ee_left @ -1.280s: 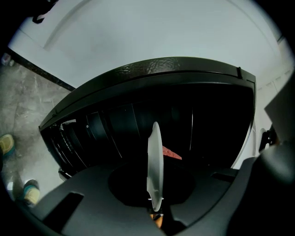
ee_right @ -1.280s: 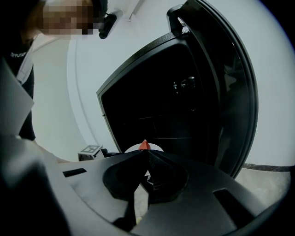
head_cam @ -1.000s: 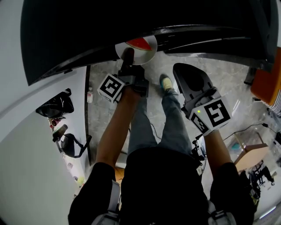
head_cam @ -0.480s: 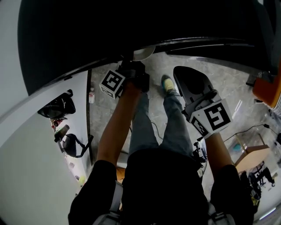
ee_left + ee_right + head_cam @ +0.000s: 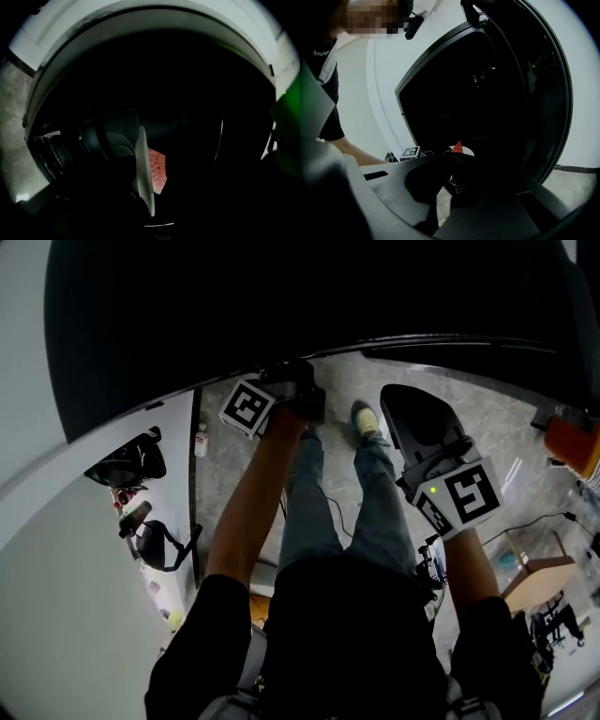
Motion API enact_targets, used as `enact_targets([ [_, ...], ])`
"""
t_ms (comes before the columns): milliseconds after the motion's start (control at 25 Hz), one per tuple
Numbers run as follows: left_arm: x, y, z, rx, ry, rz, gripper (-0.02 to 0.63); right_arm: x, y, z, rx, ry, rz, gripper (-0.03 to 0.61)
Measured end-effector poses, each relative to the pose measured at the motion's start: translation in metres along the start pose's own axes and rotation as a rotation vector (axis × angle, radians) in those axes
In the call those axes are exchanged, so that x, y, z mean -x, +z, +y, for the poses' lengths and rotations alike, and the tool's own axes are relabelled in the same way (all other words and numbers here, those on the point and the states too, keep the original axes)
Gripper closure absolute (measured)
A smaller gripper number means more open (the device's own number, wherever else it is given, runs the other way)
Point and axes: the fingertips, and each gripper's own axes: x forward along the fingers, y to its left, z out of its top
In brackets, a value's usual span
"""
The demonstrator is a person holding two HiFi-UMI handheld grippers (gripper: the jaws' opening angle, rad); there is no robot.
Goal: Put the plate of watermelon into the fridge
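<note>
White round plate (image 5: 142, 174) and the red watermelon slice (image 5: 157, 169) on it are no longer showing in the head view. A second ago they were lying at the lip of the black fridge (image 5: 309, 296), just ahead of the left gripper (image 5: 295, 390). Half a second ago only a sliver of the plate was peeking out. Now the left gripper is reaching further in, its front end sinking into the dark opening, and its marker cube (image 5: 248, 407) is sitting right at the fridge's edge. The right gripper (image 5: 403, 407) is hanging in much the same place as before, well apart from the plate, over the grey stone floor (image 5: 525, 437).

The left gripper view is showing what the head view is missing. The plate is standing edge-on between this gripper's dark jaws, which are clamping its rim. The slice is lying against the plate's face, and both are inside the unlit fridge cavity within its pale frame.

The right gripper view is looking across from the side. Its own jaws are lying together with nothing between them, and beyond their tips the slice's red point and a bit of white plate are showing against the fridge's dark opening.
</note>
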Motion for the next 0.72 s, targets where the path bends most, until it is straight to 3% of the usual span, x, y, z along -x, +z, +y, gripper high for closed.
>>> enact_targets([
  [80, -0.003, -0.002, -0.012, -0.017, -0.057, 0.011, 0.392, 0.000, 0.000, -0.001, -0.001, -0.002, 0.002, 0.569],
  [160, 0.000, -0.007, -0.013, -0.076, -0.062, 0.046, 0.333, -0.001, -0.002, 0.000, -0.001, 0.001, 0.007, 0.569],
  [360, 0.004, -0.018, -0.021, -0.333, -0.115, 0.166, 0.205, -0.004, -0.001, 0.003, 0.010, 0.004, 0.011, 0.569],
  [720, 0.013, -0.045, -0.008, -0.795, -0.062, 0.439, 0.173, -0.003, 0.000, 0.001, 0.015, -0.002, 0.012, 0.569],
])
